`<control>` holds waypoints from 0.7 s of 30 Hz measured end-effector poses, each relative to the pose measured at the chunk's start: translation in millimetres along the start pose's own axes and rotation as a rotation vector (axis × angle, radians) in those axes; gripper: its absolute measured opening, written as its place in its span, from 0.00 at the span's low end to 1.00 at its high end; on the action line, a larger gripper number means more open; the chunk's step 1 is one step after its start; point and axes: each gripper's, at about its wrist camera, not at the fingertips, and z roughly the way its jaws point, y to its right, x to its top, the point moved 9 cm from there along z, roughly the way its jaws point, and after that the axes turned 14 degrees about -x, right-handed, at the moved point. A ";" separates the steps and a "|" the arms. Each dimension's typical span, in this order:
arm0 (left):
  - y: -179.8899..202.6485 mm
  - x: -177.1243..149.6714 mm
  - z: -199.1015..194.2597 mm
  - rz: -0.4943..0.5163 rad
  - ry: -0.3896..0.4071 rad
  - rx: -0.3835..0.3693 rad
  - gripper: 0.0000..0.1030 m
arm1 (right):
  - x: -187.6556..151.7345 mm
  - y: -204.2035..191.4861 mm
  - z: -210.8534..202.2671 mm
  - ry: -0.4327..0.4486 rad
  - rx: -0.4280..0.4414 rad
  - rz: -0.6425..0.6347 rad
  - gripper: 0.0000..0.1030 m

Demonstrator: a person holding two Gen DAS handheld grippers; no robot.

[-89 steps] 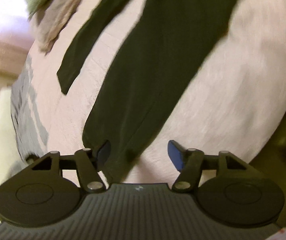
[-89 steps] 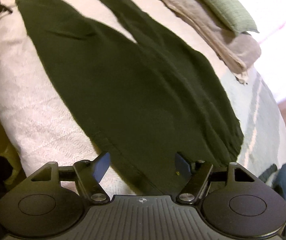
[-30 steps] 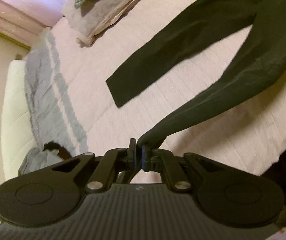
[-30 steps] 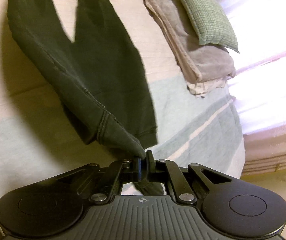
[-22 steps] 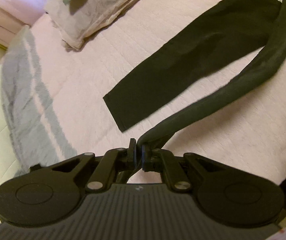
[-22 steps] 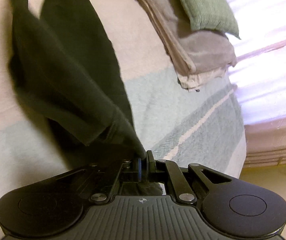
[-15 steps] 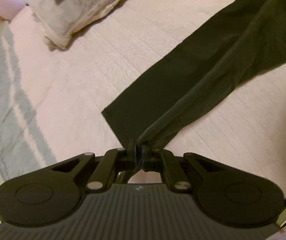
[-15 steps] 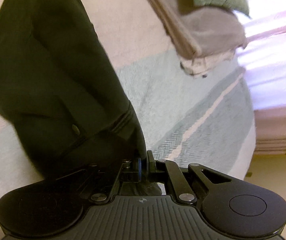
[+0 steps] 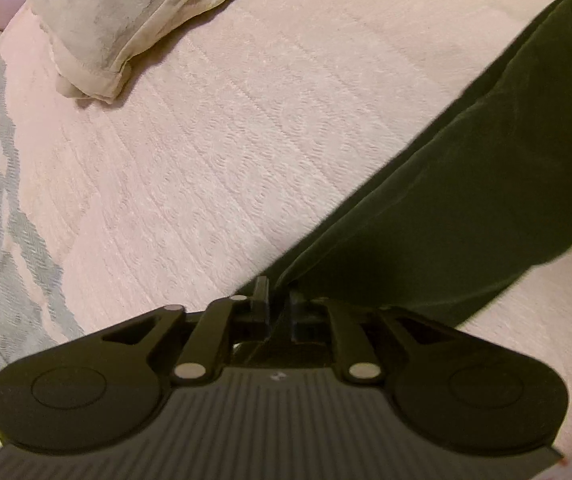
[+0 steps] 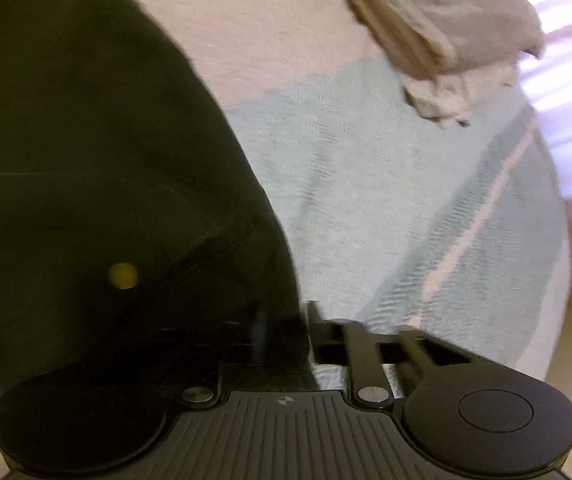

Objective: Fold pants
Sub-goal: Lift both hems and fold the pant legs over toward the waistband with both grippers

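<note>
Dark green pants (image 9: 466, 208) lie on a pale pink quilted bedspread (image 9: 213, 128), the legs running up to the right in the left wrist view. My left gripper (image 9: 277, 300) is shut on the hem end of a leg, low over the bed. In the right wrist view the waist part of the pants (image 10: 85, 152) fills the left half, with a small yellow button (image 10: 123, 275) showing. My right gripper (image 10: 286, 316) is shut on the waistband edge; its left finger is hidden against the dark cloth.
A folded beige blanket (image 9: 125, 16) lies at the top left of the left wrist view, and the same blanket (image 10: 438, 28) sits at the top right of the right wrist view. A grey-blue striped throw (image 10: 406, 200) covers the bed's end.
Both grippers, still shut on the pants, have carried the lifted leg and waistband across onto the other leg and come down close to the bed. The pants now lie doubled.
</note>
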 end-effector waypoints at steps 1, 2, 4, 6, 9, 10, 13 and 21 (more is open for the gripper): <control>-2.3 1.6 2.5 -0.005 -0.004 0.027 0.18 | -0.4 4.3 3.2 -0.005 -0.023 0.040 0.43; -4.6 3.7 5.2 -0.009 -0.008 0.043 0.19 | -2.0 8.3 4.0 -0.009 -0.022 0.086 0.45; -10.6 4.2 6.8 -0.028 -0.014 0.075 0.19 | -9.8 17.7 3.4 -0.025 -0.023 0.183 0.45; -15.3 1.9 3.1 -0.042 -0.019 0.108 0.19 | -24.3 27.7 -4.1 -0.047 -0.052 0.262 0.46; -21.0 -3.8 -11.9 -0.080 0.005 0.131 0.19 | -51.7 43.0 -24.9 -0.087 -0.094 0.422 0.46; -21.3 -5.4 -18.4 -0.091 0.015 0.136 0.19 | -66.2 47.3 -34.5 -0.101 -0.099 0.506 0.46; -14.9 -10.7 -37.1 -0.125 0.056 0.140 0.20 | -109.1 48.5 -57.4 -0.146 -0.044 0.786 0.46; 73.5 -10.1 -53.9 -0.124 0.116 0.040 0.20 | -180.5 -4.4 -82.0 -0.214 0.188 1.520 0.54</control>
